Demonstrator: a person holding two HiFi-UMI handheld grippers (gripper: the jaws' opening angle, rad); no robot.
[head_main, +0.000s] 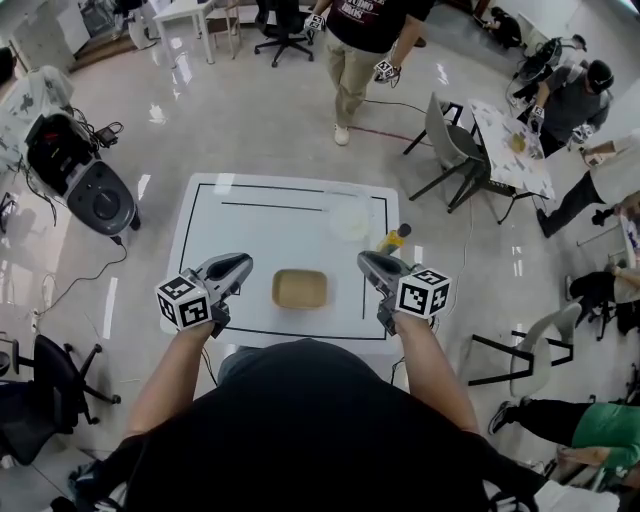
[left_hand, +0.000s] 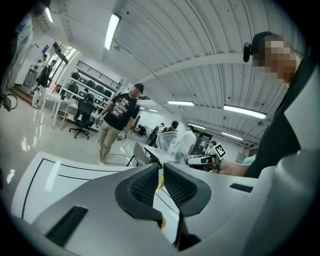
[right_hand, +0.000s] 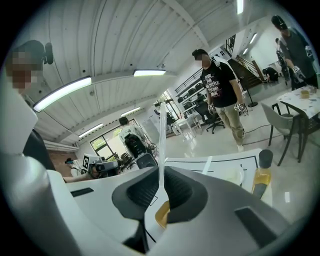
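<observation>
A tan shallow tray (head_main: 300, 289) lies on the white table (head_main: 220, 230) between my two grippers. My left gripper (head_main: 240, 265) hovers just left of it and my right gripper (head_main: 368, 262) just right of it. In the left gripper view the left gripper (left_hand: 161, 170) has its pads nearly together with nothing between them. The right gripper (right_hand: 161, 176) is shut too; a thin pale line rises from its pads, and I cannot tell what it is. A clear container (head_main: 350, 222) and a yellow bottle (head_main: 393, 239) with a dark cap stand behind the right gripper.
A person (head_main: 365, 50) stands beyond the table's far edge. A black machine (head_main: 85, 190) with cables sits on the floor to the left. A small table (head_main: 512, 150), chairs and seated people are to the right. An office chair (head_main: 45, 385) stands at my near left.
</observation>
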